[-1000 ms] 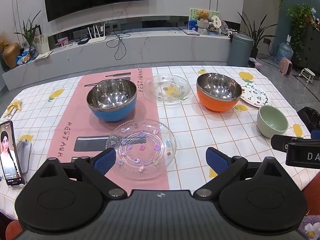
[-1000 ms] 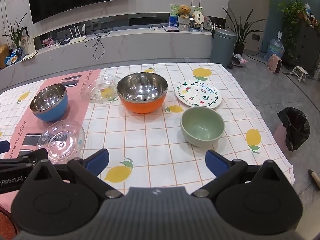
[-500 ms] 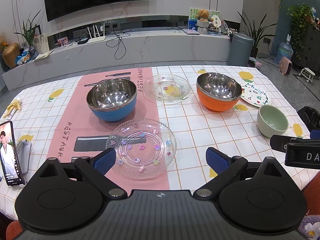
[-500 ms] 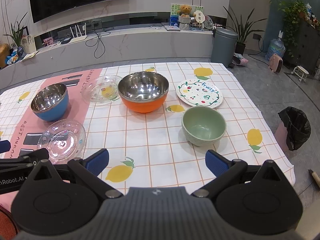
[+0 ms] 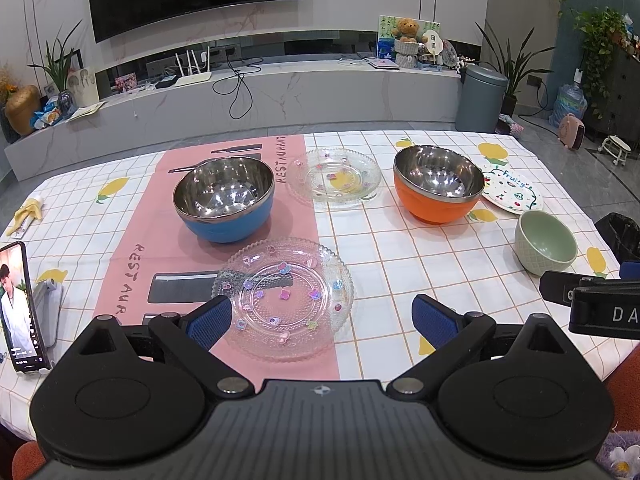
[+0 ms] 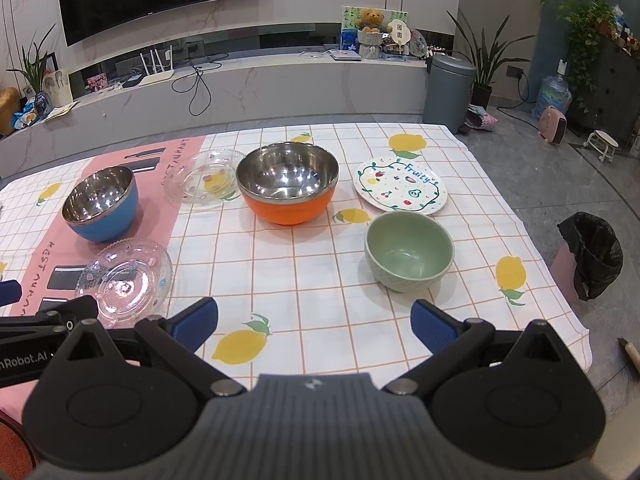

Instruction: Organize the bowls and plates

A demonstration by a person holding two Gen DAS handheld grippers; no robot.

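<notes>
- Left wrist view: the left gripper (image 5: pixel 322 320) hovers over the near edge of the table (image 5: pixel 400 248), jaws spread wide with nothing between the blue pads (image 5: pixel 210 320).
- A clear glass plate with small coloured charms (image 5: pixel 283 298) lies just ahead of the left pad, partly on the pink runner (image 5: pixel 152 236) and partly on the checked cloth.
- The blue bowl (image 5: pixel 224 199), steel inside, stands on the runner just beyond that plate.
- A 2nd clear glass plate (image 5: pixel 339 179) lies farther off, between the blue bowl and the orange bowl (image 5: pixel 438 189).
- The white "Fruity" plate (image 5: pixel 514 196) lies right of the orange bowl, partly hidden by its rim; the green bowl (image 5: pixel 546 242) sits nearer, at the right edge.
- A phone on a stand (image 5: pixel 20 308) shows a lit screen at the near left.
- Right wrist view: the right gripper (image 6: pixel 314 322) also has its jaws wide apart and holds nothing.
- The green bowl (image 6: pixel 409 250) stands upright and empty just beyond the right pad (image 6: pixel 434 326).
- The "Fruity" plate (image 6: pixel 400 186) lies behind it, apart from it.
- The orange bowl (image 6: pixel 288 188) stands mid-table, with the far glass plate (image 6: pixel 206 178) at its left.
- The blue bowl (image 6: pixel 100 203) and the near glass plate (image 6: pixel 124 280) lie at the left.
</notes>
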